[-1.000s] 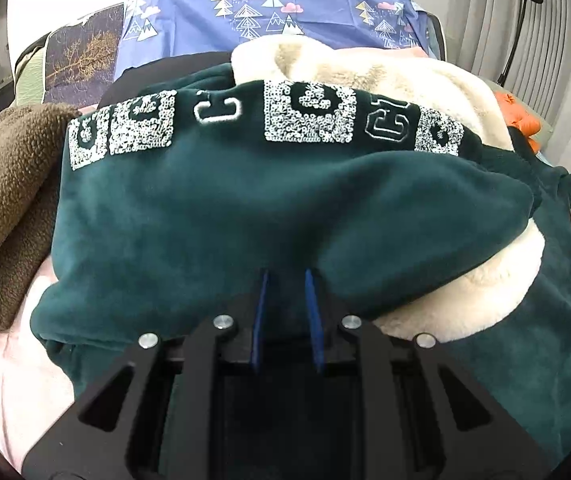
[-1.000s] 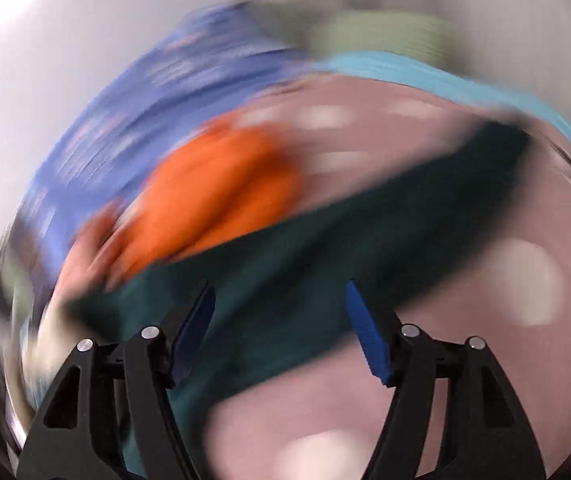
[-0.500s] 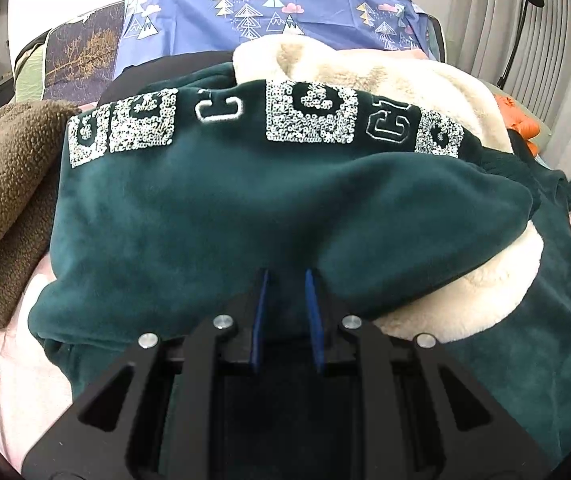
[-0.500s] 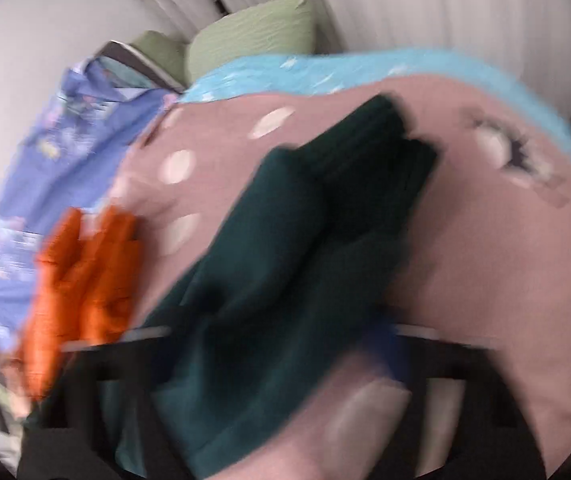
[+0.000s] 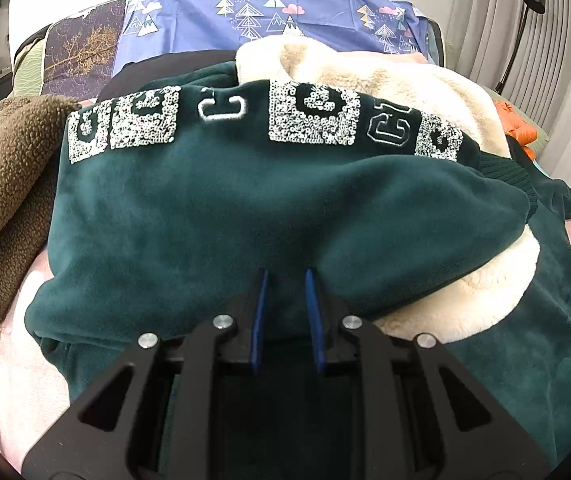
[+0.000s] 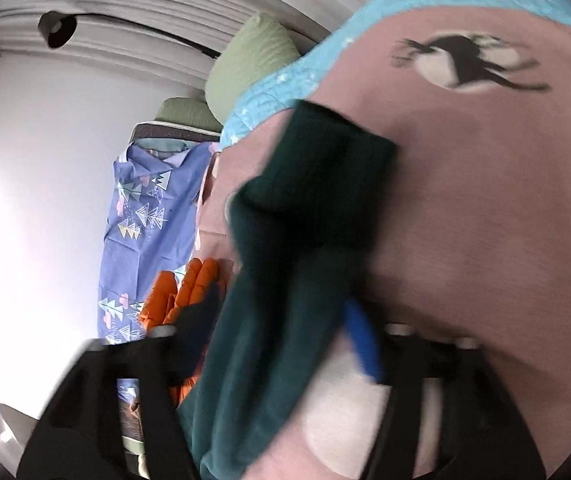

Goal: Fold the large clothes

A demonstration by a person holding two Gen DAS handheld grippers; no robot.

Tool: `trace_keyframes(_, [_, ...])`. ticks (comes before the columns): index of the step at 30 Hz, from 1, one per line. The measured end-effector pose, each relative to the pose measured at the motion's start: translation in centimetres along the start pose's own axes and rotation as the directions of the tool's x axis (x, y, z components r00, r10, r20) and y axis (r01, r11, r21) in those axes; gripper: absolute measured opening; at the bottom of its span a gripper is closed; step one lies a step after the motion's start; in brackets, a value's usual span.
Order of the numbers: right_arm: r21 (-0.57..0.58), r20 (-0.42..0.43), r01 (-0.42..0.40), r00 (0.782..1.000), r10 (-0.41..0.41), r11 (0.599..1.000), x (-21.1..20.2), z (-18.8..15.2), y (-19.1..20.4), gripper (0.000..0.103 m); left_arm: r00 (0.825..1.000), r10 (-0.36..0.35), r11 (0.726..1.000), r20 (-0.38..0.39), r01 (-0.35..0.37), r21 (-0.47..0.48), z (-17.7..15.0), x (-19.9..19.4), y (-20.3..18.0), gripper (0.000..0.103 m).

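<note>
Low, left claw (image 5: 285,280) pinching green sweatshirt (image 5: 245,208) hem, right claw (image 6: 281,316) tilted, straddling its sleeve (image 6: 285,280), grip unclear

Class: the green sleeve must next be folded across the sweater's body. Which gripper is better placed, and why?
Right. The right gripper has the sleeve between its fingers, while the left gripper pinches the sweater body's near edge.

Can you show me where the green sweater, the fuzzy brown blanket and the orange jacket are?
green sweater (image 5: 245,216): left wrist view, on its plain front below the sparkly letters.
brown blanket (image 5: 5,184): left wrist view, on its curly top side.
orange jacket (image 6: 189,292): right wrist view, on its puffy ridges.
</note>
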State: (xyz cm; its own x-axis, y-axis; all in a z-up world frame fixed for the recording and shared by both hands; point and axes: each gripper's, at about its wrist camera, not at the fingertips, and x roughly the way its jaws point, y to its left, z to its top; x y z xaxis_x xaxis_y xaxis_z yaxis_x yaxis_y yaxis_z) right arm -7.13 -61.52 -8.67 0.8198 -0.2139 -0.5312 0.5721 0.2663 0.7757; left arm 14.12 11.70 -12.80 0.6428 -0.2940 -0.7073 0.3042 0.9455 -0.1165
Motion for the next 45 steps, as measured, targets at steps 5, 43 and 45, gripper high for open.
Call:
trace_keyframes(5, [-0.119, 0.023, 0.027, 0.999, -0.025, 0.993, -0.7, -2.2, 5.4, 0.013, 1.0, -0.007, 1.0, 0.002, 0.007, -0.004, 0.0, 0.0, 0.2, 0.019])
trace_keyframes(43, [-0.764, -0.623, -0.6, 0.782, -0.028, 0.238, -3.9, -46.2, 25.6, 0.046, 0.889, -0.439, 0.857, 0.127, 0.457, -0.237, 4.1, -3.6, 2.3, 0.022])
trace_keyframes(45, [-0.781, -0.583, -0.566, 0.812, 0.015, 0.265, -4.0, -44.2, 26.1, 0.046, 0.873, -0.435, 0.88, 0.219, 0.464, -0.102, 6.8, -7.1, 0.7, 0.022])
